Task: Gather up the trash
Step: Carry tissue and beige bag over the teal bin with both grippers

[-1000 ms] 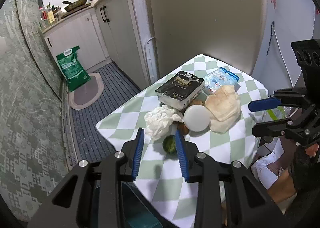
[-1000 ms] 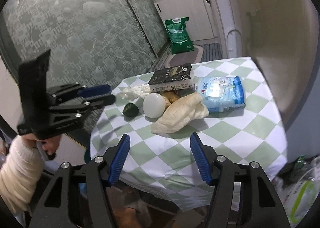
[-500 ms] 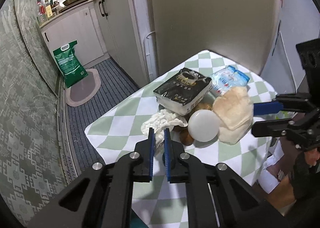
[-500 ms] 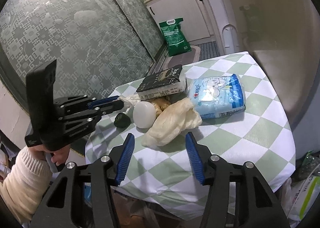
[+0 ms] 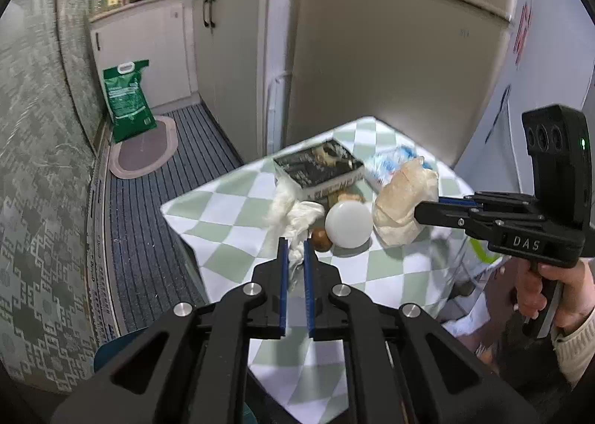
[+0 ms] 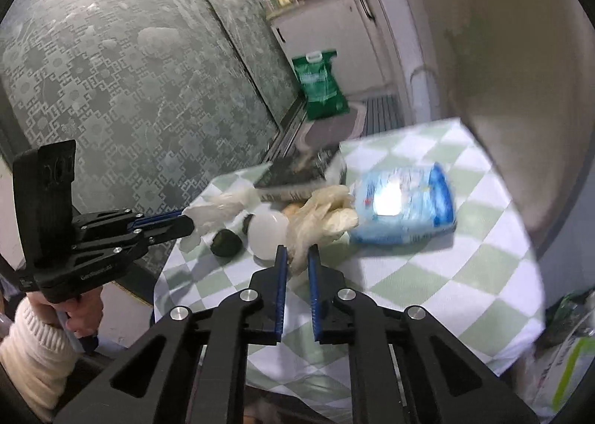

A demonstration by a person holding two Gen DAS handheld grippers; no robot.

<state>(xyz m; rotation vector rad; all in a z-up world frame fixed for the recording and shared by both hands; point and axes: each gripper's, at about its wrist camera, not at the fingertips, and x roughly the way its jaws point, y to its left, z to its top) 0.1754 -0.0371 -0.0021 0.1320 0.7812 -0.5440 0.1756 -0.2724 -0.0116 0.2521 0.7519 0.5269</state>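
From the left wrist view, the left gripper [image 5: 293, 253] is clamped on the crumpled white tissue wad [image 5: 293, 212], which trails over the green-and-white checked tablecloth [image 5: 223, 216] beside a round white lid [image 5: 348, 224] and a black rectangular box [image 5: 319, 167]. From the right wrist view, the right gripper [image 6: 297, 256] pinches the crinkled beige plastic bag [image 6: 319, 219], next to a blue-and-white packet [image 6: 403, 208] and a dark green fruit [image 6: 225, 242].

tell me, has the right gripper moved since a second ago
Yes. The right gripper closed in toward the black box and shut on the beige bag.
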